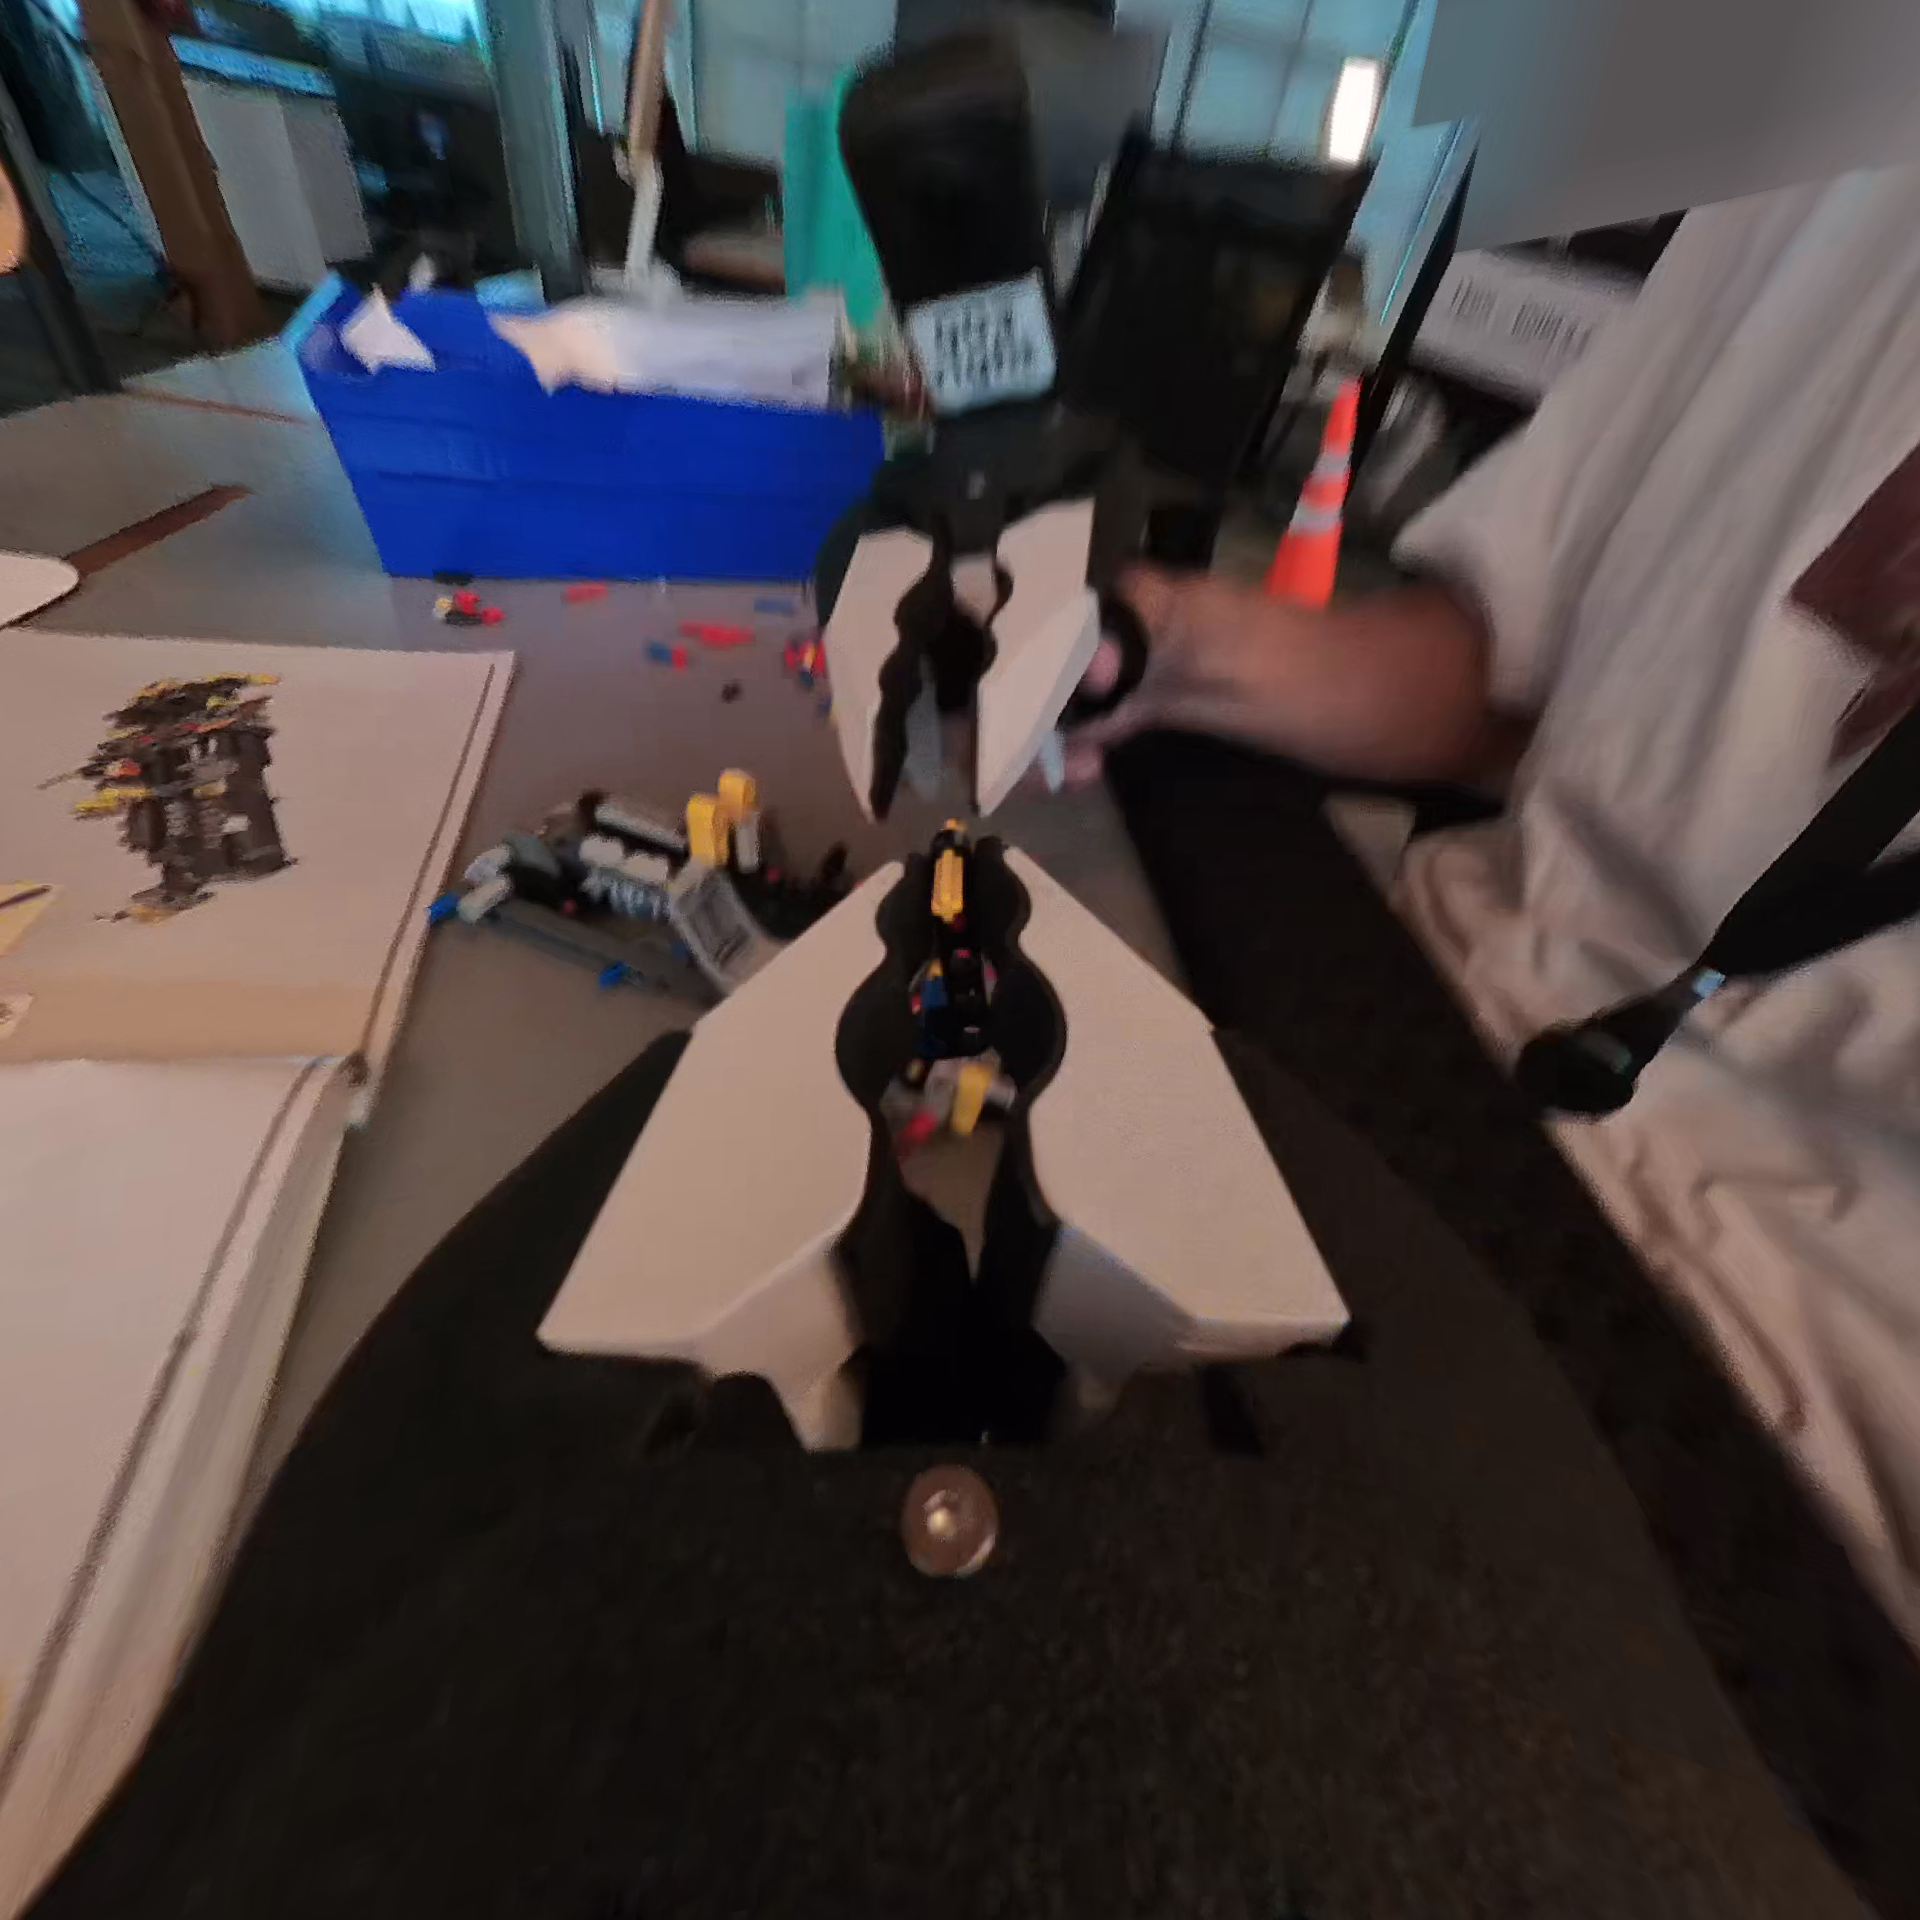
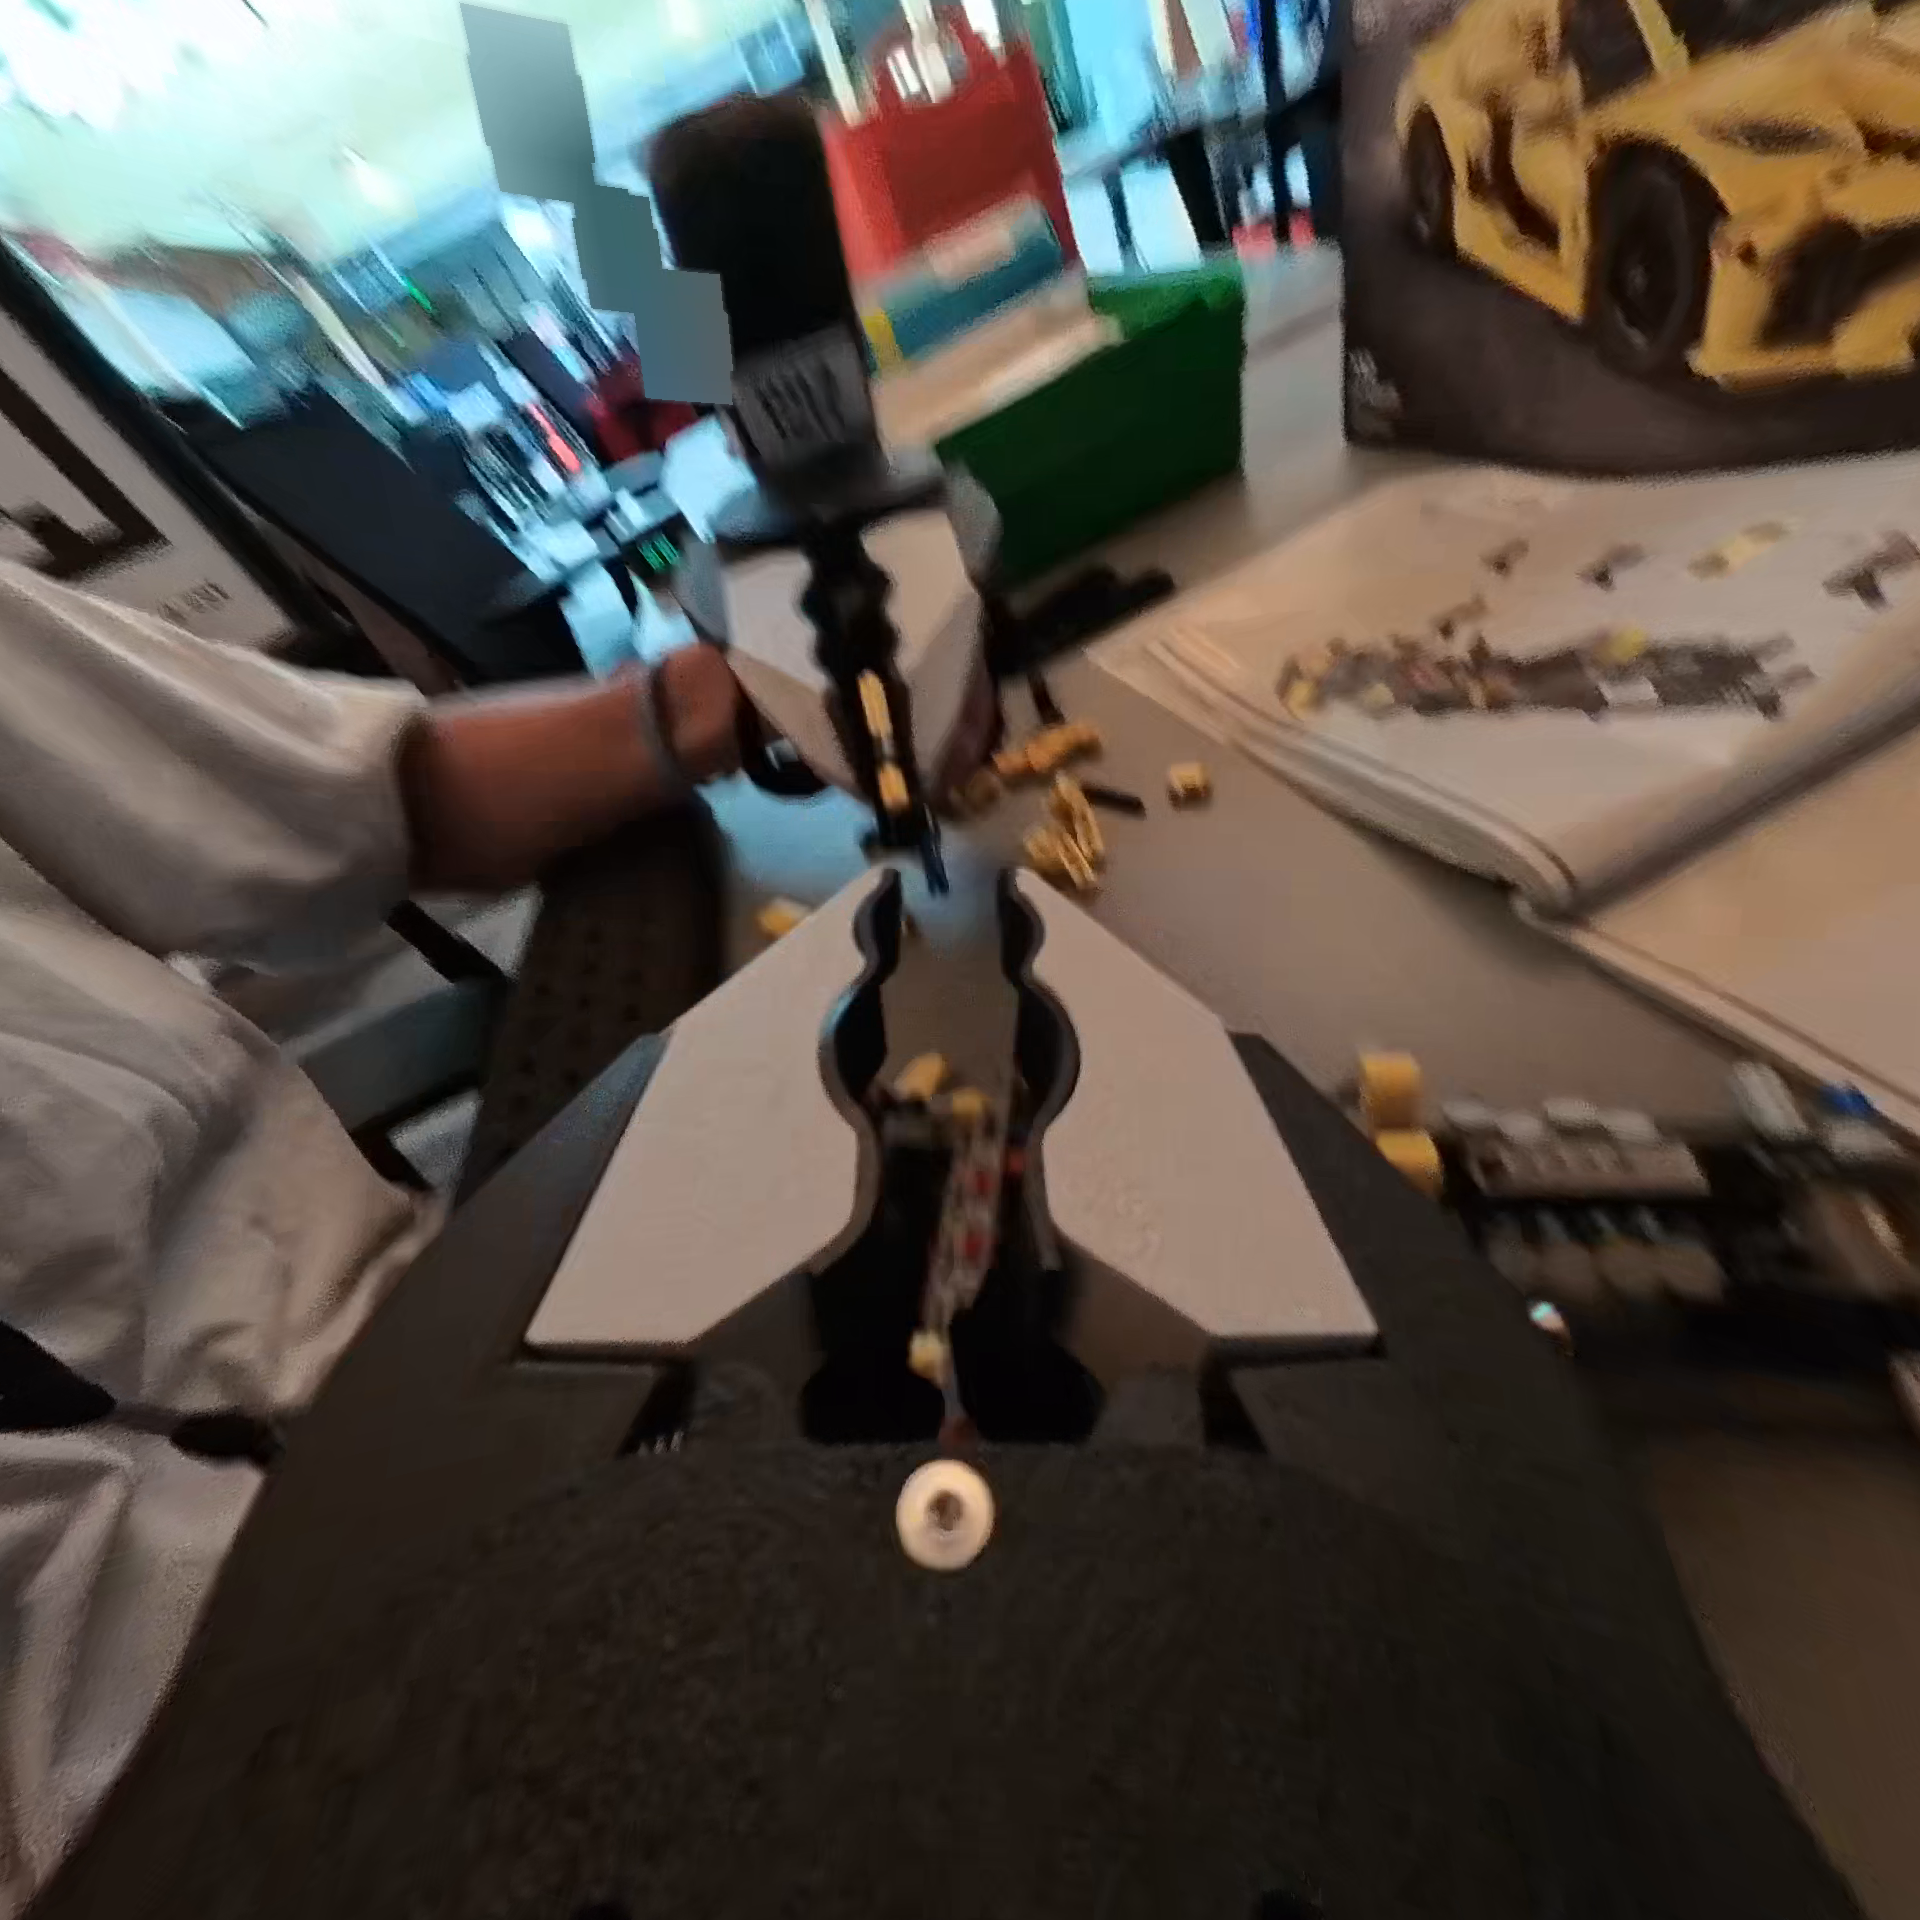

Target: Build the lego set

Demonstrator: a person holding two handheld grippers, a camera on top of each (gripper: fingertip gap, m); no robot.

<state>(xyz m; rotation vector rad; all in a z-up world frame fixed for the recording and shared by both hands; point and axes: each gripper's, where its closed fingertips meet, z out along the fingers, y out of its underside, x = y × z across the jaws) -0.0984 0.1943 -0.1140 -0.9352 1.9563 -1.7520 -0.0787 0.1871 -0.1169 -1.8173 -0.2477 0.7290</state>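
My left gripper (image 1: 953, 857) is shut on a small black and yellow lego sub-assembly (image 1: 948, 904) and holds it above the table. It also shows in the right wrist view (image 2: 896, 821), with the sub-assembly (image 2: 881, 727) and a dark blue pin poking out of its tips. My right gripper (image 2: 951, 894) is open with a narrow gap, tip to tip with the left one and just short of the pin. It also shows in the left wrist view (image 1: 932, 808). A partly built grey and black model (image 1: 623, 873) lies on the table to the left; it shows in the right wrist view (image 2: 1610, 1174) too.
An open instruction booklet (image 1: 208, 831) (image 2: 1507, 675) lies beside the model. Loose yellow pieces (image 2: 1060, 821) and red and blue pieces (image 1: 707, 634) are scattered on the table. A blue bin (image 1: 582, 468), a green bin (image 2: 1122, 416) and the set's box (image 2: 1662, 208) stand at the back. Both views are blurred. Only a small space, under 4 cm, lies between the two pairs of fingers.
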